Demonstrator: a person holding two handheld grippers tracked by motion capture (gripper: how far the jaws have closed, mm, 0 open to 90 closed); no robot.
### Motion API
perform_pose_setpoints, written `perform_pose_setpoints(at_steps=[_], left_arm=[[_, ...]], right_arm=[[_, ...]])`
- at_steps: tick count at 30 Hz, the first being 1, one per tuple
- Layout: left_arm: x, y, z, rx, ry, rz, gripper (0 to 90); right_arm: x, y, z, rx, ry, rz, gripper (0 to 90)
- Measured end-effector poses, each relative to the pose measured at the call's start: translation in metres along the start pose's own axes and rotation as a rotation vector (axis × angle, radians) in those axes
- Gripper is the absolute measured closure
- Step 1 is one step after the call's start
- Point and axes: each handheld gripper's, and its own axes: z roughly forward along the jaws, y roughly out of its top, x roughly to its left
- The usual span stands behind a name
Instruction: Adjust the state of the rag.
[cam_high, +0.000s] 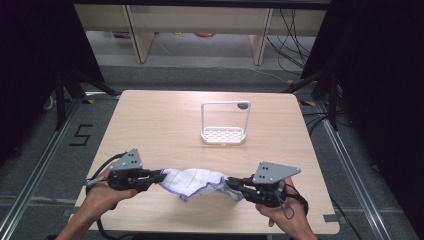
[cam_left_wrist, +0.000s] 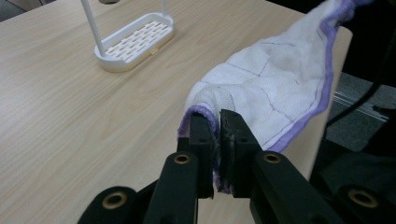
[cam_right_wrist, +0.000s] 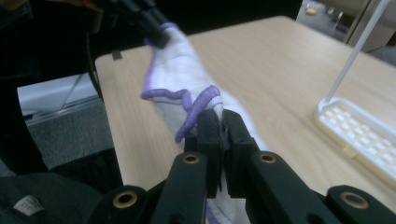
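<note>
Left hand: your left hand (cam_high: 102, 190) sits at the near-left edge of the surface (cam_high: 150, 125), wrapped around the gripper body.
Left gripper: your left gripper (cam_high: 161, 176) has its jaws pressed together on the left end of the cloth (cam_high: 197, 181); in the left gripper view (cam_left_wrist: 218, 140) the purple hem is caught between the two black jaws.
Cloth: white with thin dark grid lines and a purple border, slung between your two grippers near the front edge of the surface, bunched and sagging in the middle. Can't tell if the low part touches the wood.
Right gripper: your right gripper (cam_high: 231, 184) is pinching the cloth's right end; right gripper view (cam_right_wrist: 223, 135) shows the jaws closed on the fabric, with a folded purple edge just above them.
Right hand: your right hand (cam_high: 282, 210) is at the near-right edge, cable looped over it.
Rack: white wire-frame rack (cam_high: 223, 134) with a perforated tray stands upright further back, right of centre, well apart from the cloth.
</note>
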Motion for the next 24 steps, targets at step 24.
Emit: perform_pose_setpoints(at_steps=[24], left_arm=[[0.080, -0.010, 0.137, 0.019, 0.056, -0.215, 75.2]], right_arm=[[-0.125, -0.068, 0.071, 0.290, -0.194, 0.221, 86.8]])
